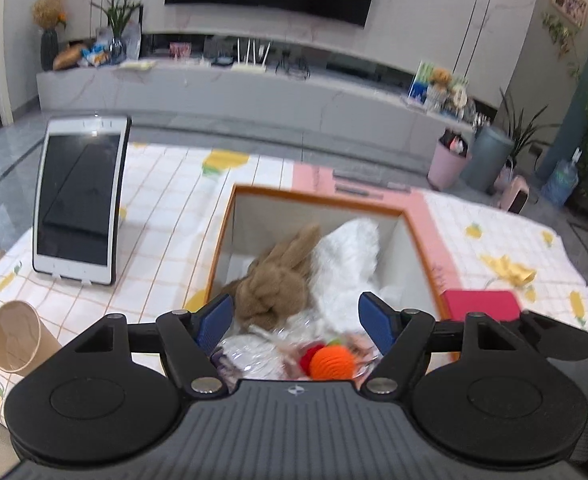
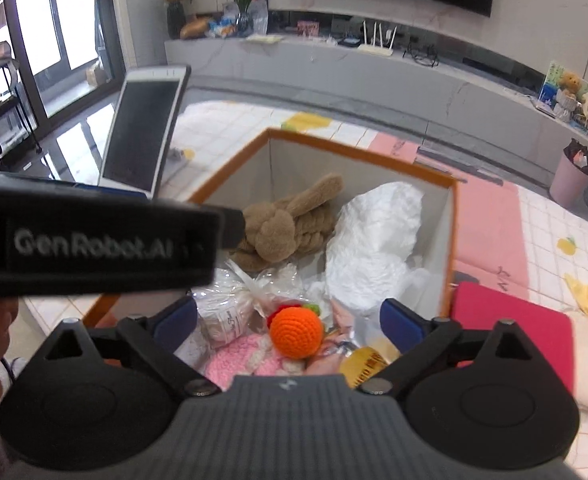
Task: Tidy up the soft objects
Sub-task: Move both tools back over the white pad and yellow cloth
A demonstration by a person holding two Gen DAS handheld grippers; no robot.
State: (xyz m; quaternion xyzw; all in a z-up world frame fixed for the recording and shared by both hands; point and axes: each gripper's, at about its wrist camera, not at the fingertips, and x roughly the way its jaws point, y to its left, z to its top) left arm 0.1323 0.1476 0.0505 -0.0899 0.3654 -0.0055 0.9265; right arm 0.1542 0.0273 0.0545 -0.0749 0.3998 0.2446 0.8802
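Both your grippers are hanging over the orange-rimmed storage box (image 1: 414, 216), tilted down into it. Your left gripper (image 1: 296, 322) has its blue fingers (image 1: 214, 320) spread wide with nothing pinched between them, just the box contents showing through the gap. Same deal with your right gripper (image 2: 290, 320): fingers (image 2: 400, 326) wide apart, not squeezing anything.

The soft stuff is all sitting inside the box. The brown plush bunny (image 2: 286, 224) lies toward the far left corner of the box, ears pointing at the back wall, and the white fluffy thing (image 2: 378, 240) is right beside it on the right, leaning against the right wall. Closer to you there's the orange crochet ball (image 2: 296, 332) on top of the pile, just beside something pink and knitted (image 2: 240, 358), and a crinkly clear plastic bag (image 2: 230, 304) with something pale inside. There's also a yellow-labelled item (image 2: 368, 362) near the right fingers, but it's too blurry to say what it is.

The box sits on a table covered with a checked, lemon-print cloth (image 1: 166, 208). A tablet (image 1: 80, 200) stands propped up toward the left edge of the table, a brown paper cup (image 1: 14, 338) lies on its side near the front left corner, and a red flat pad (image 1: 482, 304) sits just beside the box on the right. In the right wrist view your left gripper's black body cuts across the left side, in front of the tablet.
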